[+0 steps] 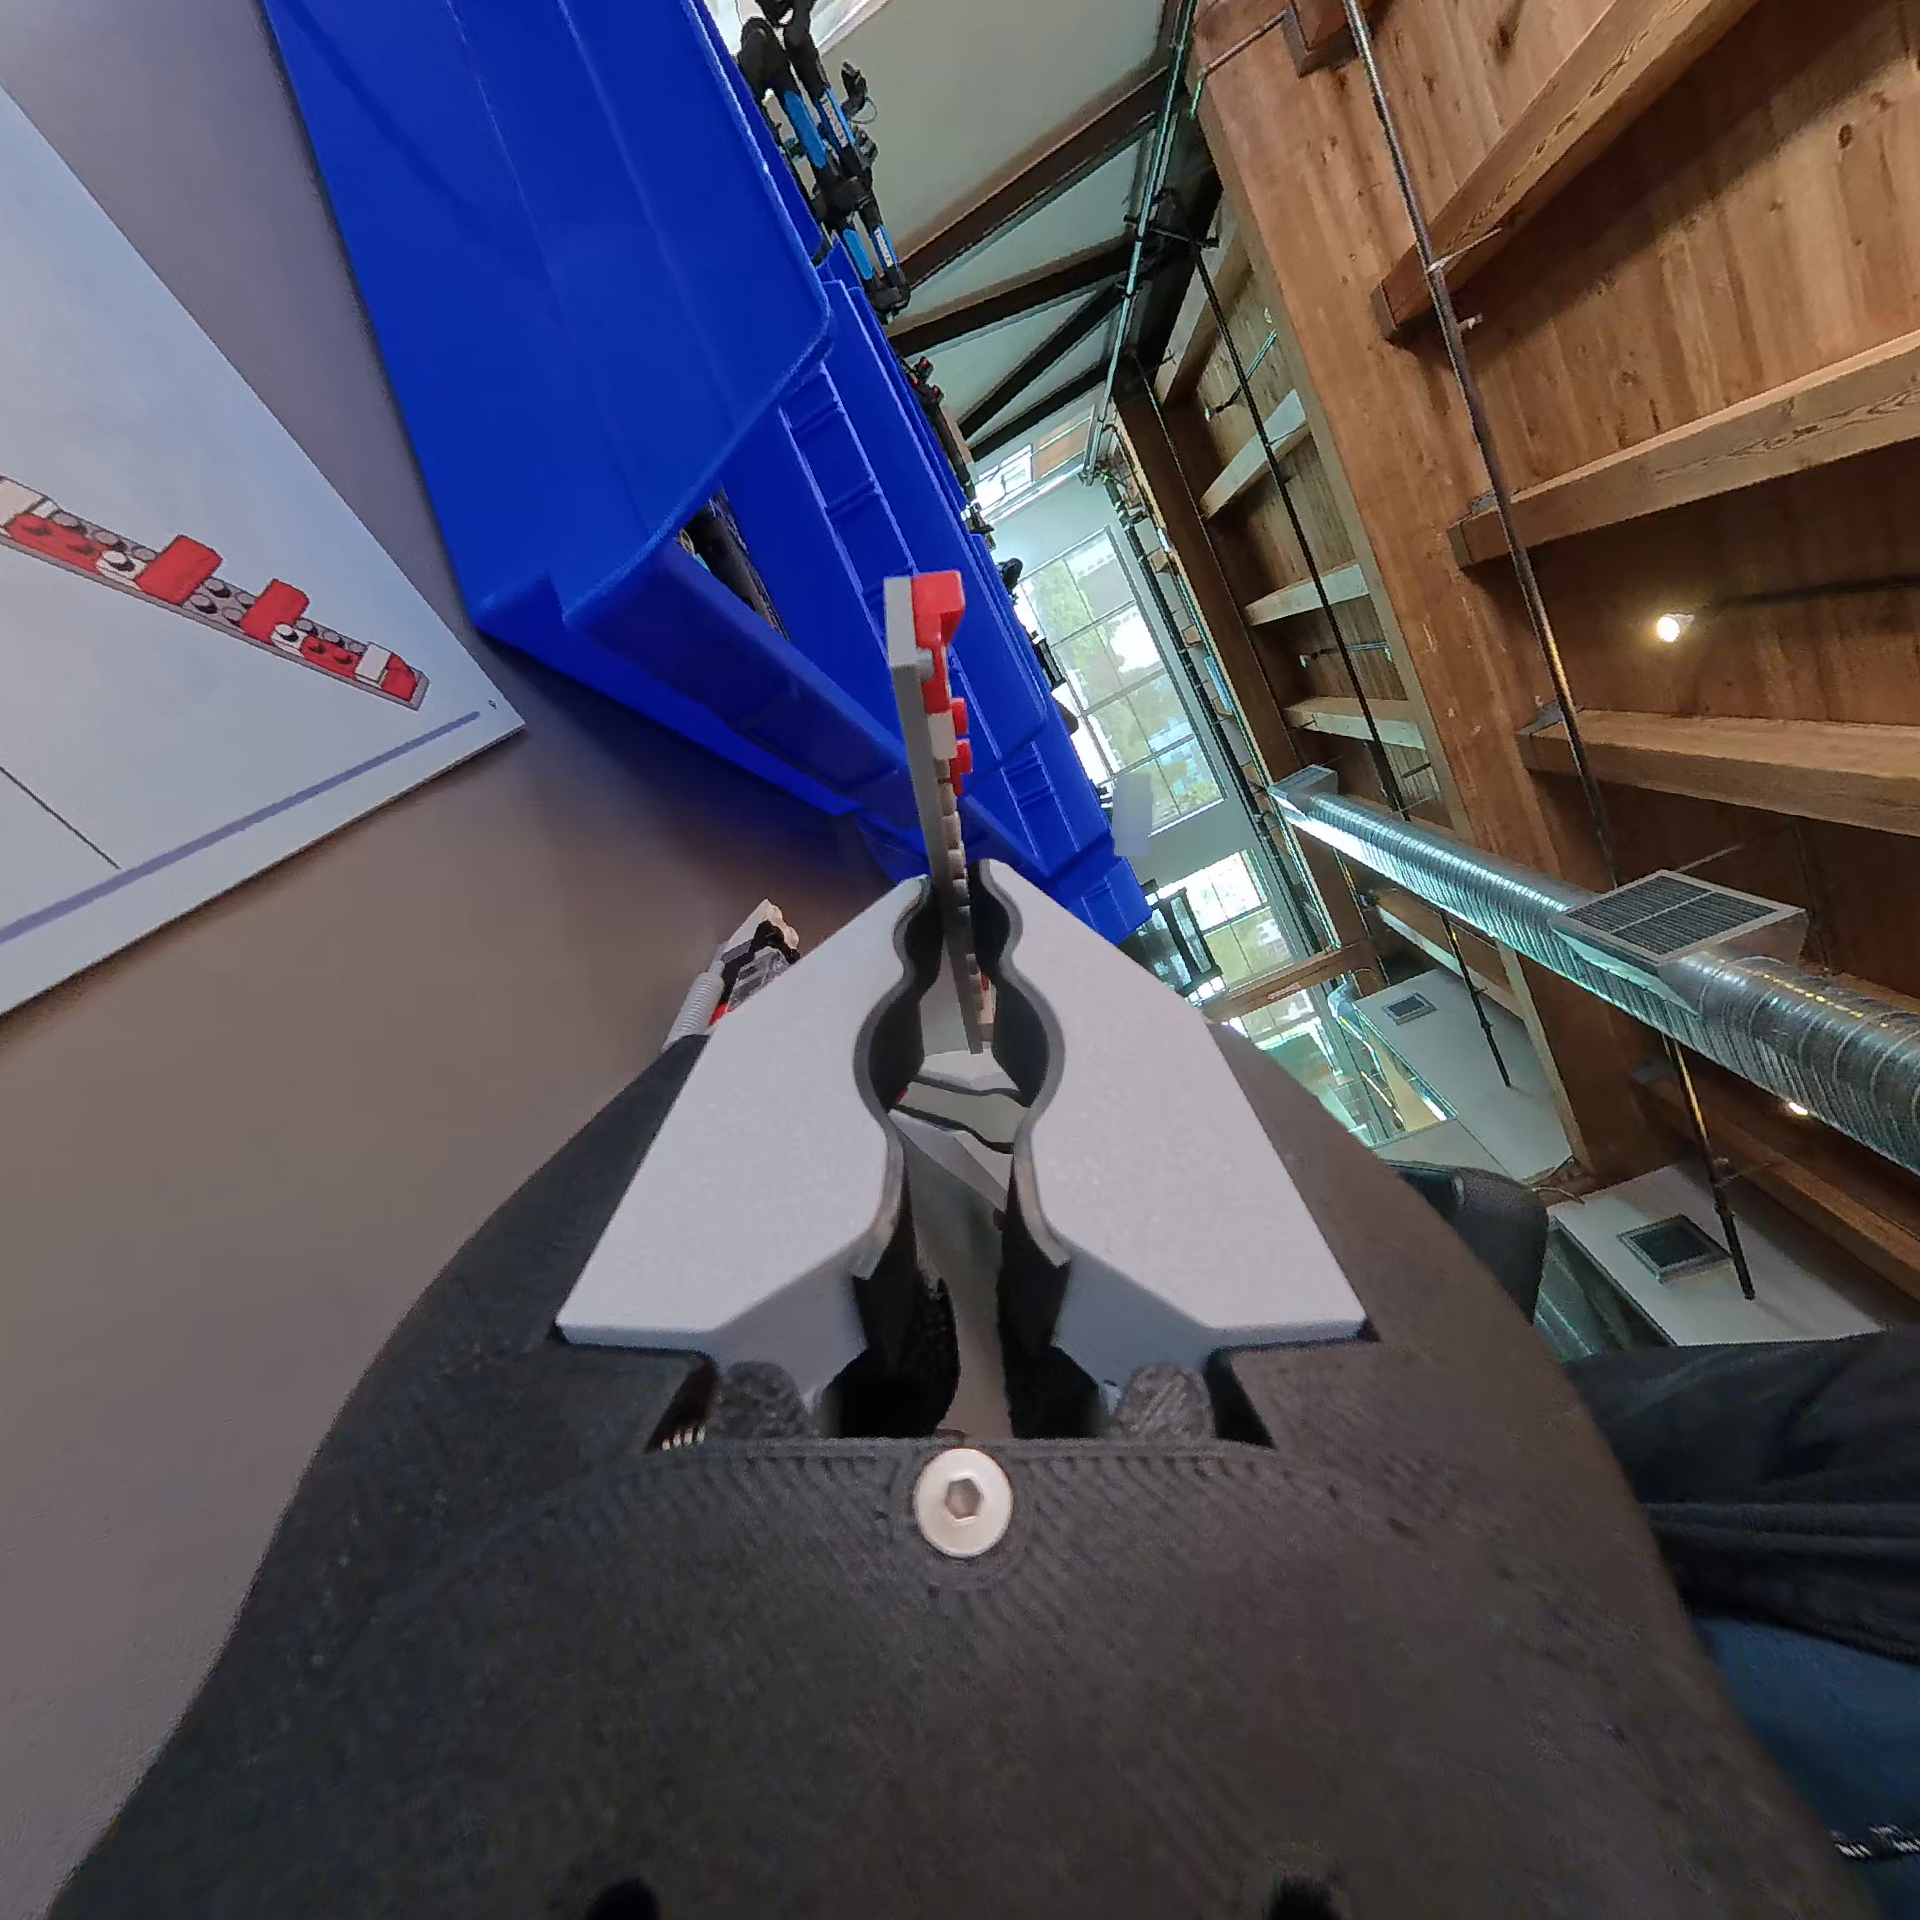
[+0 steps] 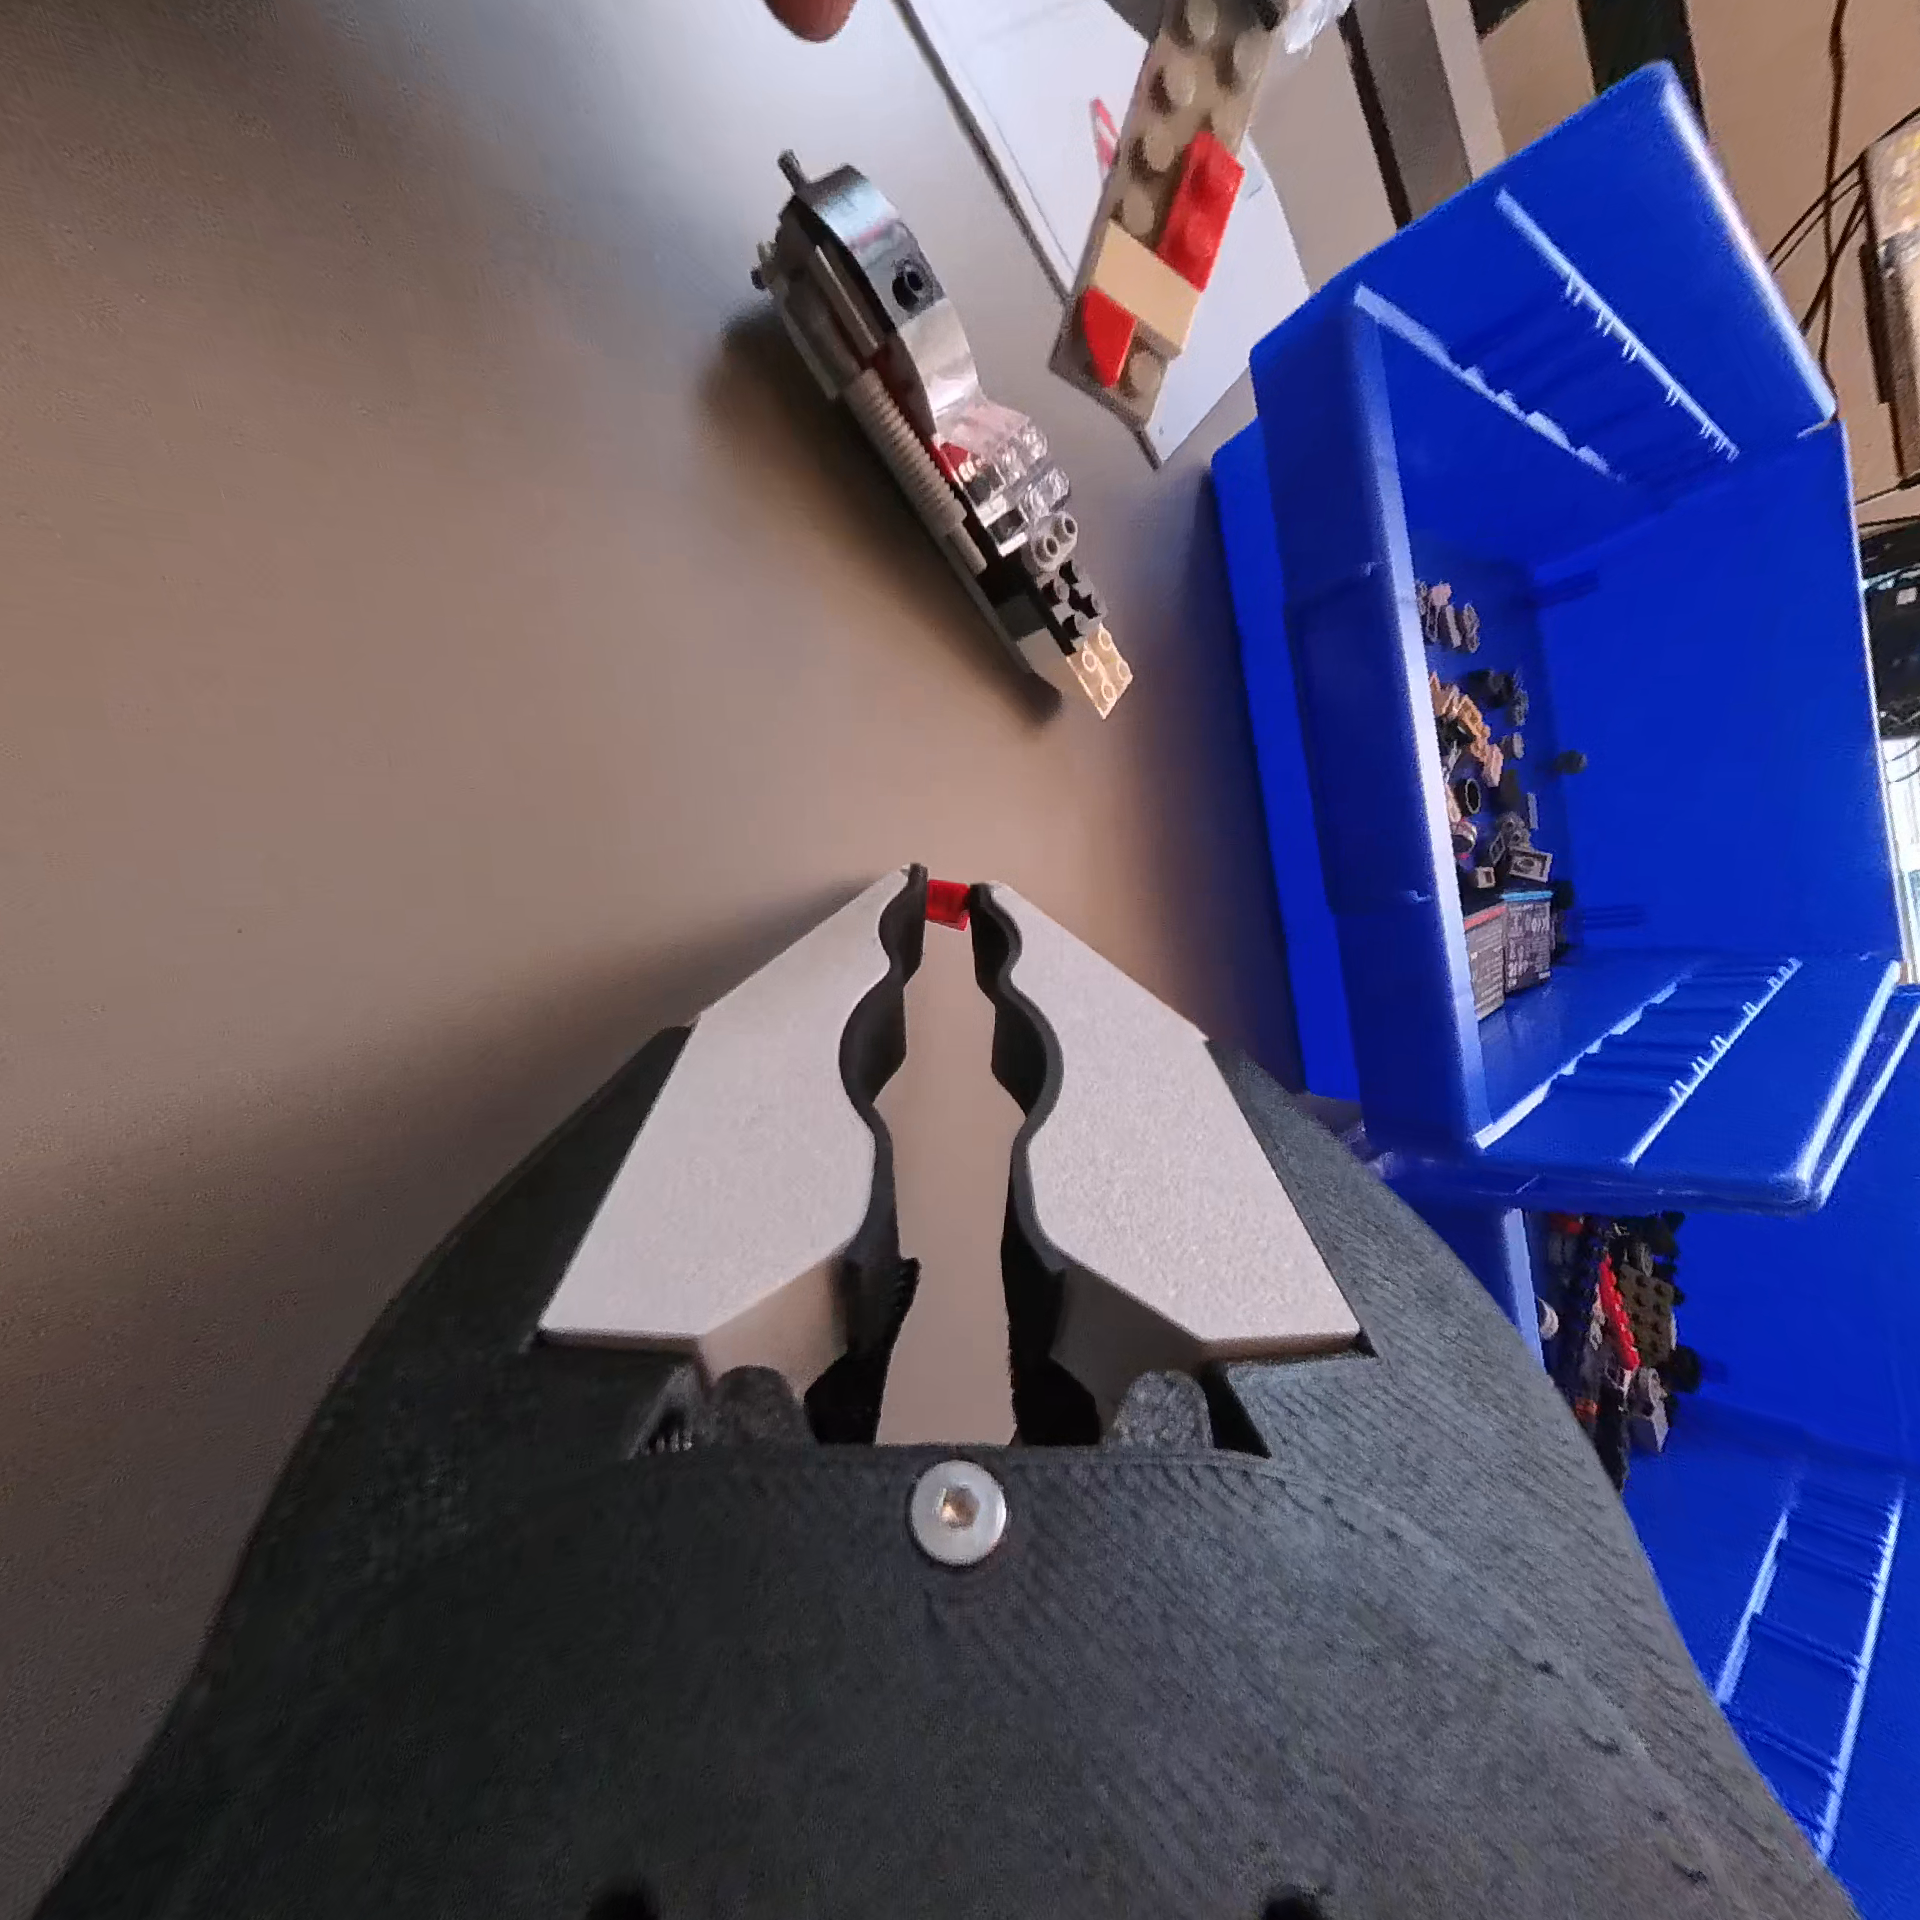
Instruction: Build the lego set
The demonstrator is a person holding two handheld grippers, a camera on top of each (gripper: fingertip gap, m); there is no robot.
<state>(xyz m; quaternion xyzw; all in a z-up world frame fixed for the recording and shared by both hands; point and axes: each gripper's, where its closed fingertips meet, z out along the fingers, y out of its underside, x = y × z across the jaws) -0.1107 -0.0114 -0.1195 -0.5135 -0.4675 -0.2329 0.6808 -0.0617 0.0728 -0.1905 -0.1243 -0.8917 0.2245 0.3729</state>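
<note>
My left gripper [image 1: 958,883] is shut on a long grey Lego plate [image 1: 928,717] with red and white pieces on it, held edge-on above the table. The same plate [image 2: 1153,239] shows at the top of the right wrist view, hanging in the air. My right gripper [image 2: 945,891] is shut on a small red Lego piece [image 2: 947,902] pinched at its tips, above the brown table [image 2: 416,623]. A partly built model [image 2: 925,447] of black, grey and clear bricks lies on the table ahead of it; a bit of it [image 1: 753,971] shows beside my left fingers.
Blue bins [image 2: 1662,675] with several loose small pieces stand at the right; the bins [image 1: 623,312] also show in the left wrist view. An instruction sheet [image 1: 156,623] lies on the table. A fingertip [image 2: 816,16] shows at the top edge. The grippers' ends are close to 12 cm from one another.
</note>
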